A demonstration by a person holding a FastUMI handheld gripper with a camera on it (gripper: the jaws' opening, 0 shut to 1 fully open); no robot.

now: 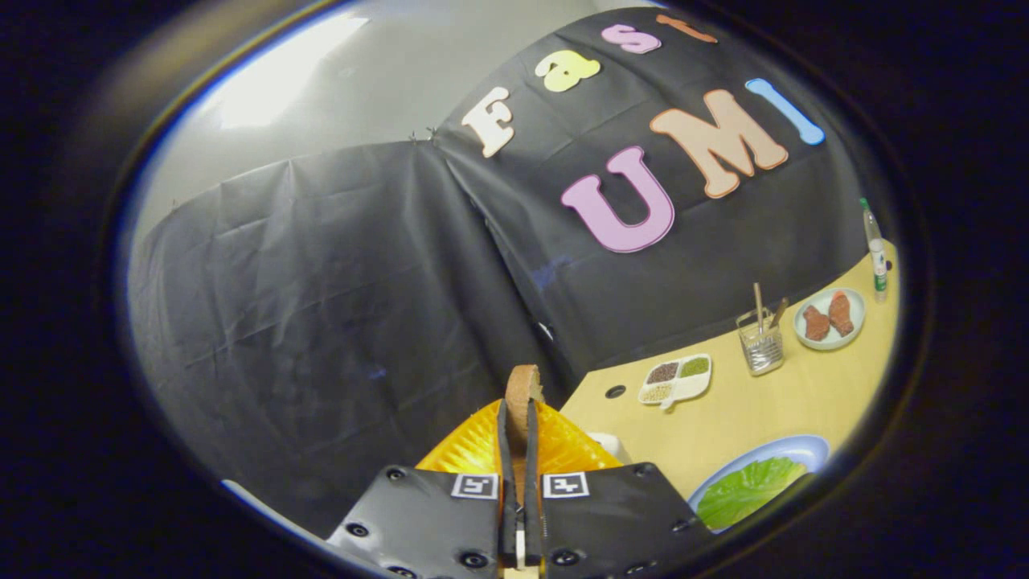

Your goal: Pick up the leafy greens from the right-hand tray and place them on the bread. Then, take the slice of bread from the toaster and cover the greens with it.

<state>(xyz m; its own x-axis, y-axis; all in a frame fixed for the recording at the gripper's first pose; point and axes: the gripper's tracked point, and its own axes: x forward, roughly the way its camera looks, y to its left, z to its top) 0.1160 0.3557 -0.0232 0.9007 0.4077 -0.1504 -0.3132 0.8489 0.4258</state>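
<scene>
Bread slice (522, 394) stands on edge between the gripper (518, 450) fingers, which are closed together and clamped on its two flat faces; its crust pokes up just past the fingertips, so its long axis runs forward along the fingers and its faces look left and right. Under it sits the orange toaster (474, 446), so the slice looks lifted clear or nearly so. Off to the right and lower lies the blue plate (804, 450) with the leafy greens (748, 490) spread on it; whether bread lies beneath them I cannot tell. To do this step well, I judge the slice should be carried over, turned flat and released squarely over the greens. Farther along the table (748, 410) stand a divided dish (675, 378), a glass (760, 342) of sticks, a plate of meat (830, 318) and a bottle (876, 257).
</scene>
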